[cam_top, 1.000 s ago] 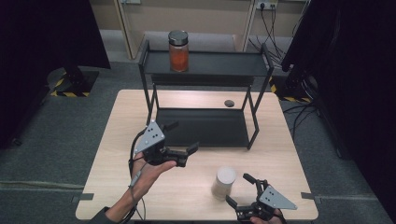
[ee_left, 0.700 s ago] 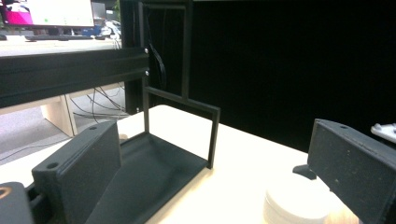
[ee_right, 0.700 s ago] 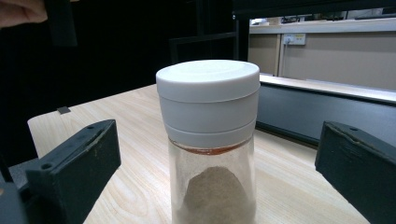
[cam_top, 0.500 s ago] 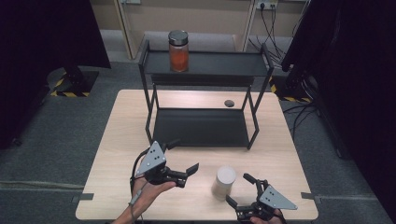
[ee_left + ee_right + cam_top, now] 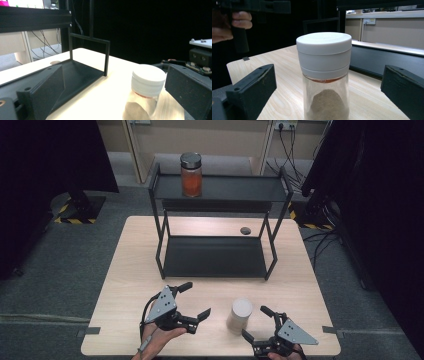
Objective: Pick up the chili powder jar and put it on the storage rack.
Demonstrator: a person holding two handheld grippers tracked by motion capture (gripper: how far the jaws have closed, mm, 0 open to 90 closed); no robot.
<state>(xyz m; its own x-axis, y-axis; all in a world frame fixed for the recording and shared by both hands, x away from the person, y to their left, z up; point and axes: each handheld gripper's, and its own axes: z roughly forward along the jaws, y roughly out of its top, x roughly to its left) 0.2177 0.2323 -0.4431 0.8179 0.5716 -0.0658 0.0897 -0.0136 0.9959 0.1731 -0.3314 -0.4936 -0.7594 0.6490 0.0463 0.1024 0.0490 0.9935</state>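
A clear jar (image 5: 240,316) with a white lid and brown powder inside stands upright near the table's front edge. My right gripper (image 5: 255,322) is open just to its right, and in the right gripper view the jar (image 5: 324,75) stands between the spread jaws without touching them. My left gripper (image 5: 196,300) is open to the jar's left, with nothing in it. From the left gripper view the jar (image 5: 147,87) sits right of centre, close to the right-hand jaw. A second jar (image 5: 191,175), orange-filled with a dark lid, stands on the shelf's top tier.
A black two-tier metal shelf (image 5: 217,195) occupies the middle and back of the wooden table (image 5: 135,265); its lower tier (image 5: 215,257) is bare. A small dark round object (image 5: 245,230) lies on the table behind the shelf. Cables trail on the floor beyond.
My left gripper has drawn back toward the table's front edge, ending level with the white-lidded jar. The right gripper and both jars have stayed put.
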